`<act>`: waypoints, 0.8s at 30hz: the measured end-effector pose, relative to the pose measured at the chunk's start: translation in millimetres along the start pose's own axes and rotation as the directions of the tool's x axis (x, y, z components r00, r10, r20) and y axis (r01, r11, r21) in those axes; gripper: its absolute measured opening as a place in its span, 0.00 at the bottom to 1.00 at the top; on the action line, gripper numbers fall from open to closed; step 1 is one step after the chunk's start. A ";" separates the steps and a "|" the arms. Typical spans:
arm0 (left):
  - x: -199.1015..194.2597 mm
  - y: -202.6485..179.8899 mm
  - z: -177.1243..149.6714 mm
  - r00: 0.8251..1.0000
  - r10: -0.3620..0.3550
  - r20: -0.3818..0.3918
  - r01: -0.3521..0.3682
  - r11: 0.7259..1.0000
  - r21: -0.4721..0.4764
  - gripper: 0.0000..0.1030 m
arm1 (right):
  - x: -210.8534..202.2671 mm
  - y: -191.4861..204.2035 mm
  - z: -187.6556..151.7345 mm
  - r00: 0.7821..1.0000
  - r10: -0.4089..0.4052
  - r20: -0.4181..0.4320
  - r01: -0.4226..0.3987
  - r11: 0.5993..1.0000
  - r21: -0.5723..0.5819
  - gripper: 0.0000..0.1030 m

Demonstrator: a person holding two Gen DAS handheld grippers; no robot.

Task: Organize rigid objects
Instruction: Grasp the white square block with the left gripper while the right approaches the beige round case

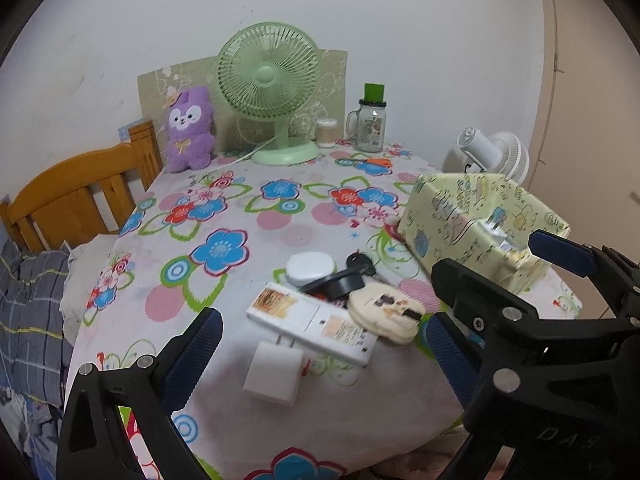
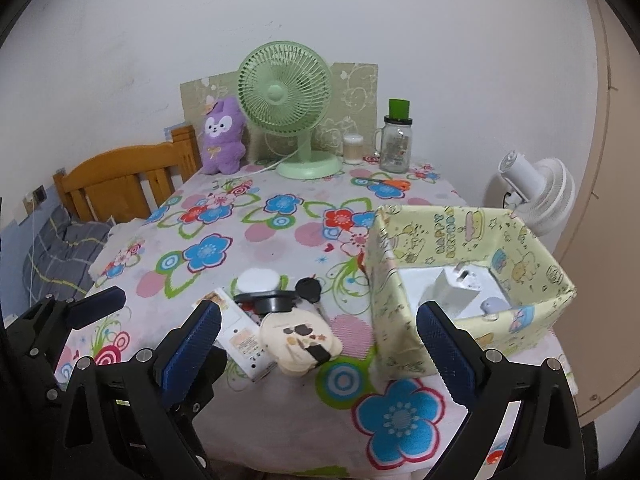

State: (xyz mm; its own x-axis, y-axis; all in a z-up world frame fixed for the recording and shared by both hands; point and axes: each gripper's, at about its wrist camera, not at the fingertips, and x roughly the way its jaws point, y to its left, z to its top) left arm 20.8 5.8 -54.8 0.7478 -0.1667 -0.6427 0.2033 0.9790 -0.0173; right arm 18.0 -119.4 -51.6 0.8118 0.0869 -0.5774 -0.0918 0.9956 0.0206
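A cluster of small items lies on the flowered tablecloth (image 1: 224,208): a flat white power strip (image 1: 312,320), a white charger cube (image 1: 274,376), a white round case (image 1: 310,268), a black round lid (image 1: 340,284), a black key (image 1: 360,262) and a cream round pouch (image 1: 386,312). To their right stands an open yellow patterned box (image 2: 472,240) holding a white charger (image 2: 456,292) and a small lavender piece (image 2: 494,304). My left gripper (image 1: 320,356) is open above the charger cube. My right gripper (image 2: 320,356) is open near the pouch and the box's front left corner. Both are empty.
At the back stand a green fan (image 1: 272,92), a purple plush (image 1: 188,128), a cotton-swab jar (image 1: 326,132) and a glass mug jar with green cap (image 1: 370,124). A white fan (image 2: 540,192) is beyond the right edge. A wooden bed frame (image 1: 80,196) is left.
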 end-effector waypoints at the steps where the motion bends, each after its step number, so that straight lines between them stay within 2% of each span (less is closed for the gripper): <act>1: 1.8 2.4 -3.2 1.000 0.009 -0.003 -0.009 1.000 -0.004 1.00 | 2.0 2.0 -2.5 1.000 0.005 0.000 -0.005 1.000 -0.005 0.97; 10: 25.2 19.9 -27.4 0.997 0.021 -0.070 -0.022 0.999 -0.026 1.00 | 29.1 20.5 -24.6 0.999 0.022 -0.049 -0.024 0.999 -0.038 0.93; 24: 51.2 27.1 -38.7 0.993 0.016 -0.119 -0.019 1.000 -0.024 1.00 | 60.9 24.8 -38.5 0.993 -0.003 -0.121 0.000 1.000 -0.022 0.91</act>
State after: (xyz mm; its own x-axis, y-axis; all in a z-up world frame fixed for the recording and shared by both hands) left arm 40.1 28.3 -117.7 0.6704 -0.1362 -0.7294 0.1742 0.9844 -0.0236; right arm 42.9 -90.8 -117.7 0.7361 0.0789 -0.6723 -0.1046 0.9945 0.0022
